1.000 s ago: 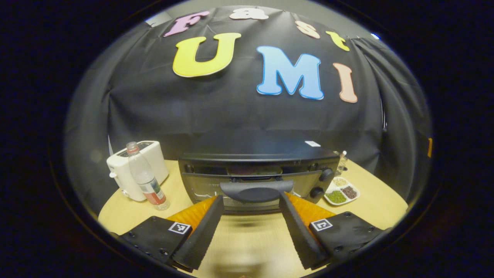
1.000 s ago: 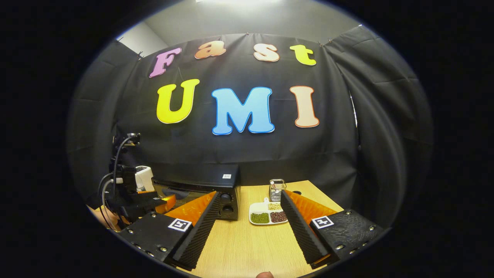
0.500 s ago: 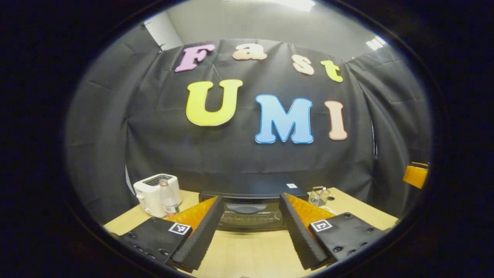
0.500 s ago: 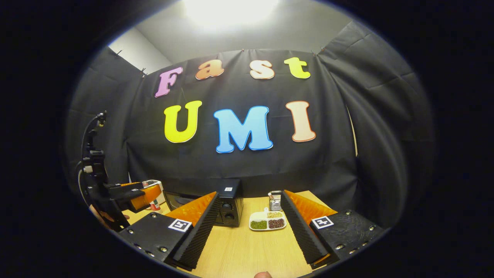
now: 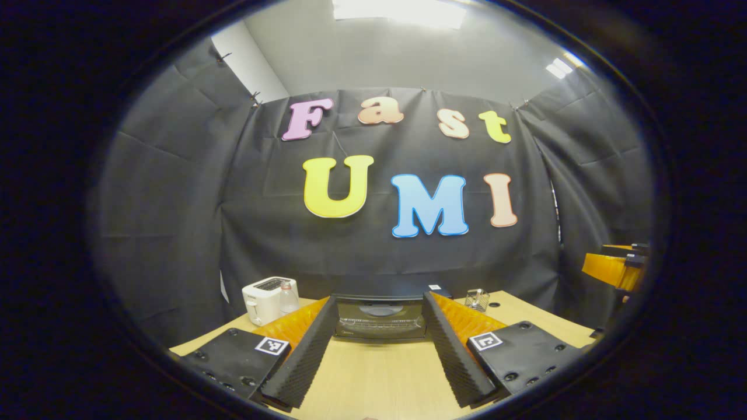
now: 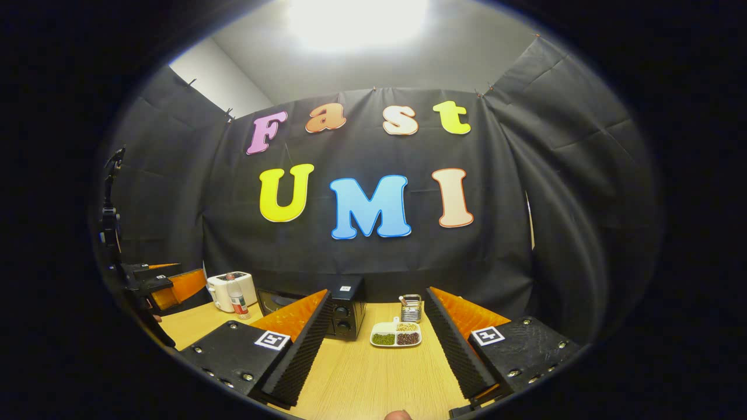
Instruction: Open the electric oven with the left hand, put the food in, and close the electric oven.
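Note:
The black electric oven (image 5: 379, 319) stands at the middle of the wooden table (image 5: 379, 373), its door shut and its curved handle across the top of the glass. What is inside stays hidden behind the dark glass. My left gripper (image 5: 379, 298) is open, well back from the oven, and frames it between its fingers. In the right gripper view the oven (image 6: 345, 312) is half hidden by one finger. My right gripper (image 6: 378, 293) is open with nothing in it. The left gripper (image 6: 175, 284) shows at that view's left edge, the right gripper (image 5: 610, 269) at the left gripper view's right edge.
A white toaster (image 5: 261, 298) and a plastic bottle (image 5: 288, 298) stand left of the oven. Right of it are a wire holder (image 6: 412, 308) and a white divided dish (image 6: 395, 337) of beans. Black cloth walls close in the table on three sides.
The oven door, ajar a second ago with its handle between my left fingers, is now shut. Both grippers have drawn back from the oven, which looks smaller and farther off.

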`<state>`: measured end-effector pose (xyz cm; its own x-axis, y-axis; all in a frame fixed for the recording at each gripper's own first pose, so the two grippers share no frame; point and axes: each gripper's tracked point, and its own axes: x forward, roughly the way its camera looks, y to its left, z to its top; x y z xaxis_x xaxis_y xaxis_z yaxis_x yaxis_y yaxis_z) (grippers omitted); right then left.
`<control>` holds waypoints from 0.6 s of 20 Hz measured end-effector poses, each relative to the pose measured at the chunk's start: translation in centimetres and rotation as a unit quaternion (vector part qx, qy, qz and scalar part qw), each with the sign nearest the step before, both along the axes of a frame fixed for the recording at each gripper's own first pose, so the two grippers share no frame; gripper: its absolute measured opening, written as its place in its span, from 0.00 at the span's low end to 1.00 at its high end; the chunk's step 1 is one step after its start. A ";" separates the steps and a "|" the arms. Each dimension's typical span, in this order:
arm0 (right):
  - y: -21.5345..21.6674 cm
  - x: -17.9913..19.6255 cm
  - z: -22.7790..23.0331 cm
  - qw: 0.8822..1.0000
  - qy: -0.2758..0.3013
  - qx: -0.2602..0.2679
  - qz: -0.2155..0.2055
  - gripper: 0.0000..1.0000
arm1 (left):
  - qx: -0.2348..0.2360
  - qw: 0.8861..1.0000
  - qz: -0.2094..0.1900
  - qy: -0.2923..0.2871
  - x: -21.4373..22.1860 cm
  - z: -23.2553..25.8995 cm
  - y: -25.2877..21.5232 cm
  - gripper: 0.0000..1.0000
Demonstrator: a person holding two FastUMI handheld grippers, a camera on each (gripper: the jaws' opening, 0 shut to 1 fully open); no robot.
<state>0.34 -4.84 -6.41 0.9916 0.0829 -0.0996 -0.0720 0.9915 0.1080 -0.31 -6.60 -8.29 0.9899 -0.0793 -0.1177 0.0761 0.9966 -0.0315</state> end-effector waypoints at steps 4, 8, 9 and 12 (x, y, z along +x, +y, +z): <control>1.7 -1.5 0.7 1.000 -0.005 -0.007 -0.012 0.97 | 0.000 1.000 -0.005 -0.005 -1.8 1.3 2.2 1.00; 3.5 -2.7 1.2 1.000 -0.011 -0.007 -0.028 0.97 | 0.003 1.000 0.006 -0.015 -3.8 2.3 5.6 1.00; 4.0 -2.8 1.6 0.999 -0.018 -0.006 -0.028 0.97 | 0.003 1.000 0.009 -0.017 -4.2 2.4 6.4 1.00; 4.9 -2.7 1.7 0.999 -0.025 -0.008 -0.026 0.97 | 0.009 1.000 0.019 -0.023 -5.1 2.9 8.8 1.00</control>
